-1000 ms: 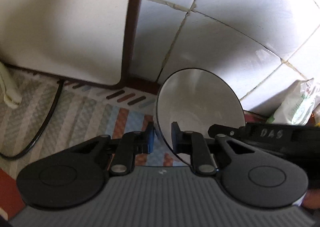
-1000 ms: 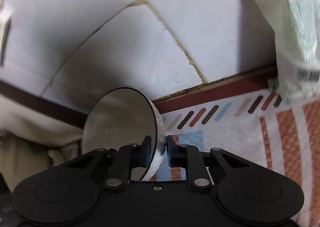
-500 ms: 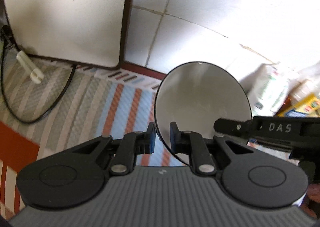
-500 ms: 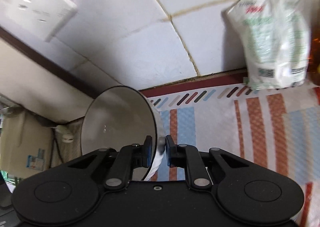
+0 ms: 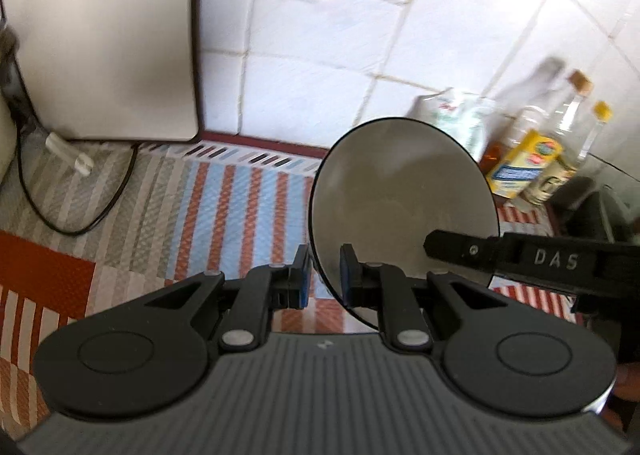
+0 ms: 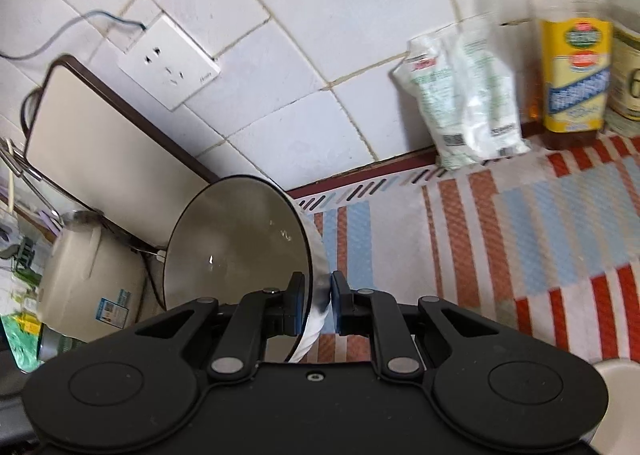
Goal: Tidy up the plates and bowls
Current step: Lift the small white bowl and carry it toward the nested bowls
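Observation:
A white bowl (image 5: 400, 191) with a thin dark rim is held on edge above the striped mat (image 5: 224, 207). My left gripper (image 5: 323, 279) is shut on its rim, one pad inside and one outside. My right gripper (image 6: 317, 303) is shut on the opposite rim of the same bowl (image 6: 236, 239); its black body marked DAS (image 5: 532, 259) shows at the right of the left wrist view. The bowl's hollow faces left in the right wrist view. Part of another white dish (image 6: 616, 399) shows at the lower right edge.
Tiled wall with a socket (image 6: 170, 63) behind. A beige board (image 5: 100, 35) leans at the left, with a black cable (image 5: 80, 215). A white packet (image 6: 464, 95) and several bottles (image 6: 576, 75) stand at the right. A beige appliance (image 6: 88, 279) stands far left.
Both grippers have pulled back and up from the wall with the bowl between them. The socket, bottles and more of the mat have come into view.

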`<state>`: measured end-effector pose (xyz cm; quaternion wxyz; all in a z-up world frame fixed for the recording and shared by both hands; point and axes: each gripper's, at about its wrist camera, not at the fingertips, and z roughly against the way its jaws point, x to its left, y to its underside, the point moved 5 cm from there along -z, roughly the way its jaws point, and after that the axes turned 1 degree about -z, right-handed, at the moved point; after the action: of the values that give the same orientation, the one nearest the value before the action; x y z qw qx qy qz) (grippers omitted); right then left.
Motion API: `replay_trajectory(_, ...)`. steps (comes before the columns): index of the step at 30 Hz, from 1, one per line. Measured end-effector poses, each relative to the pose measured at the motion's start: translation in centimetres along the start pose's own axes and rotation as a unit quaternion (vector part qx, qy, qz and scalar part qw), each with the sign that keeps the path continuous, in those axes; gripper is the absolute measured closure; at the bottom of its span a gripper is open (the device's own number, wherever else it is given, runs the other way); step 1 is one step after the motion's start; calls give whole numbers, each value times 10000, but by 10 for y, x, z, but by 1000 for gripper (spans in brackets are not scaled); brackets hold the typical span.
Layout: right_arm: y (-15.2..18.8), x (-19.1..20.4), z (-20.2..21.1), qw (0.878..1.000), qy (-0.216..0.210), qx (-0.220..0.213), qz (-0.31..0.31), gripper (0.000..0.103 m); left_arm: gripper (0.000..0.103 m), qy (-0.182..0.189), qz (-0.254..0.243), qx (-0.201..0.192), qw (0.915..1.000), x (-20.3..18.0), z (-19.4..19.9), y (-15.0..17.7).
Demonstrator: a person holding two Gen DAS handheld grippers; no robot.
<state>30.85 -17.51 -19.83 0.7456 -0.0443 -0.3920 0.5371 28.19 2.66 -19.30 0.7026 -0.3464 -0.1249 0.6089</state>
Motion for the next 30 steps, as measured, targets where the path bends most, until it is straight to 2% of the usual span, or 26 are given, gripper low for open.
replay_trajectory(6, 11, -9, 36, 9998, -34, -165, -102, 85, 90, 43, -535, -3, 9986, -34, 26, 4)
replay_trajectory(17, 37, -37, 98, 9983, -17, -421, -407, 85, 90, 453, -1241, -48, 9912, -89, 55, 19)
replay_trajectory(30, 70, -101, 153, 9910, 474, -601, -1096, 85, 90, 845, -1978, 525, 9752, -169, 39, 51)
